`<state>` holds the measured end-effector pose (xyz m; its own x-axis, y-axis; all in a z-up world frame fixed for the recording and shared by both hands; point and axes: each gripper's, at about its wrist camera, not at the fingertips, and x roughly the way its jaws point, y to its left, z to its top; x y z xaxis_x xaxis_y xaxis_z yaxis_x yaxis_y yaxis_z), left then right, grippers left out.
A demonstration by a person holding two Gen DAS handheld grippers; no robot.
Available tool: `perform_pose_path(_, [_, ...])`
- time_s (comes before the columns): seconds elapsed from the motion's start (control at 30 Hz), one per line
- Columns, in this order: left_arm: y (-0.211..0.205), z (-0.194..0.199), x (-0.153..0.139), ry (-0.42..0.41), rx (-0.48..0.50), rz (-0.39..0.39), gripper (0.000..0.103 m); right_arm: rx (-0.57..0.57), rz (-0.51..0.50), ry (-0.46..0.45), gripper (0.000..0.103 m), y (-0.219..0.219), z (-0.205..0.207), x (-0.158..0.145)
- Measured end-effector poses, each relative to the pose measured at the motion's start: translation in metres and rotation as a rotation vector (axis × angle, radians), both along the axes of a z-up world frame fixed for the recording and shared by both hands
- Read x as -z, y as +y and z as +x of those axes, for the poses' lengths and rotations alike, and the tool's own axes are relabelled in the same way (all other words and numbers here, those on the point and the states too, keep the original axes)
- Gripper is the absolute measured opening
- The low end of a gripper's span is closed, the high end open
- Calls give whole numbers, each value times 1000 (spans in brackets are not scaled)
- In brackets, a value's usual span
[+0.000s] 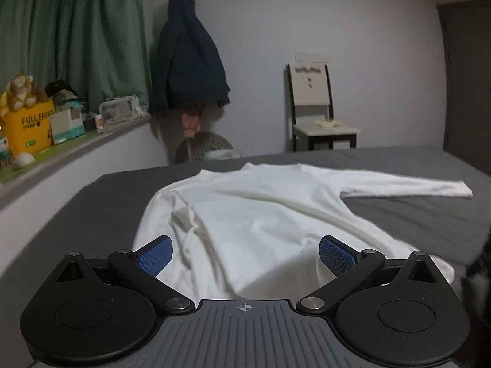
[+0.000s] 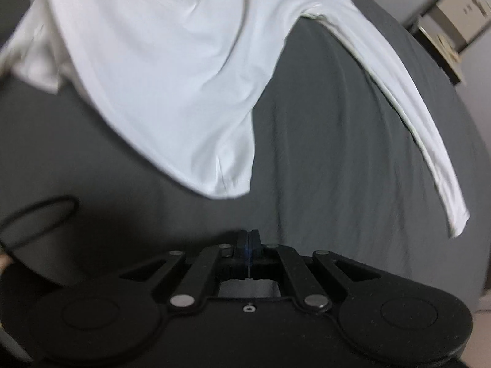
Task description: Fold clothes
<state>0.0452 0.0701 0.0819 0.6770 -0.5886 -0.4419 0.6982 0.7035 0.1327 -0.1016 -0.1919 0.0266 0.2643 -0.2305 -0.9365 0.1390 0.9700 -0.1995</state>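
A white long-sleeved shirt (image 1: pixel 260 214) lies spread on a dark grey bed (image 1: pixel 414 224). One sleeve (image 1: pixel 408 185) stretches out to the right. My left gripper (image 1: pixel 245 256) is open, its blue pads (image 1: pixel 155 256) wide apart just above the shirt's near hem. In the right wrist view the shirt (image 2: pixel 159 70) fills the upper left, with the long sleeve (image 2: pixel 408 116) running down to the right over the grey sheet (image 2: pixel 322 153). My right gripper (image 2: pixel 249 237) is shut and empty, a little short of the shirt's lower corner.
A window ledge (image 1: pixel 61 153) on the left holds a yellow box, a plush toy and small boxes, under green curtains (image 1: pixel 73 30). A dark jacket (image 1: pixel 190 58) hangs on the far wall. A chair (image 1: pixel 319 113) stands beyond the bed. A black cable loop (image 2: pixel 40 214) lies at left.
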Motion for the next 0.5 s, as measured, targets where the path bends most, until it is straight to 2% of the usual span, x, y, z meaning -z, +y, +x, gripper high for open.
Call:
perform_pose_path(0.03, [4,-2,-4,-10,16,56,103,0,27,-39,13,-1,-3,-5])
perform_pose_path(0.1, [8,-5,-8,-53,28,192,103,6,36,-84,36,-1,-5,-10])
perform_pose_path(0.13, [9,-5,-7,-79,21,264,103,9,38,-105,39,-1,-6,-13])
perform_pose_path(0.2, [13,0,0,-70,18,375,103,16,42,-148,39,-1,-8,-17])
perform_pose_path(0.3, [17,8,12,1,59,445,103,35,72,-173,39,-5,-11,-17])
perform_pose_path(0.37, [14,6,22,-8,84,476,103,46,90,-190,41,-9,-14,-18])
perform_pose_path(0.47, [3,19,35,6,-3,550,102,61,129,-214,45,-13,-17,-20])
perform_pose_path(0.5, [1,29,37,56,-40,536,102,68,143,-221,46,-14,-18,-20])
